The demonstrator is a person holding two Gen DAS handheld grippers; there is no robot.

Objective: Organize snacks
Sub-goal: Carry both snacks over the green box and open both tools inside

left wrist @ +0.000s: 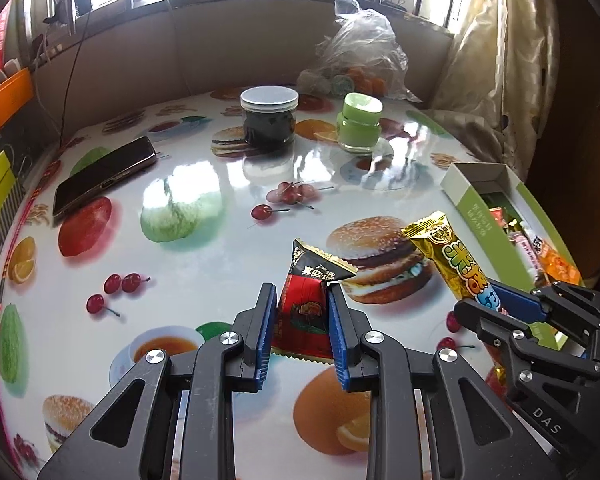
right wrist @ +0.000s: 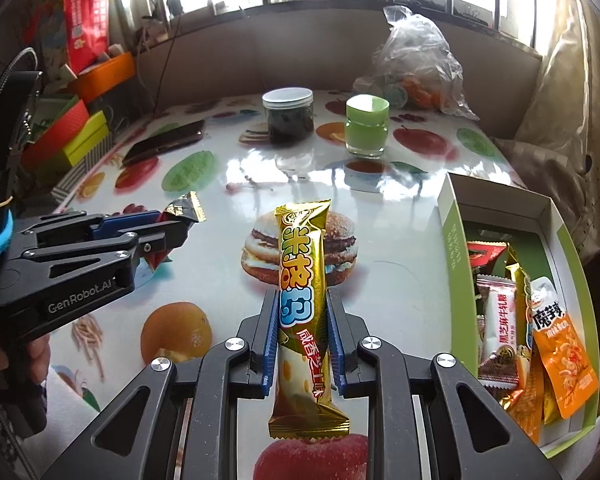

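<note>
Left tool point(left wrist: 302, 294) is clamped on a red-and-black snack packet point(left wrist: 306, 304), gripped across its mid-body. Right tool point(right wrist: 302, 300) pinches a gold snack bar point(right wrist: 302, 300) around the middle, long axis pointing away, both crimped ends free. Whether either pack is clear of the fruit-print bench point(left wrist: 204, 184) I cannot tell.

Handling estimate: both wrappers light, glossy film, likely slippery; contents probably crushable, so a mid-body hold with modest squeeze looks right; crimped ends would tear or slide.

Green-sided box point(right wrist: 452, 240) at right, just beside the bar, holds several packets already.

Farther: phone point(left wrist: 104, 176), dark jar point(left wrist: 269, 120), green jar point(left wrist: 359, 128), clear plastic bag point(left wrist: 360, 52).
</note>
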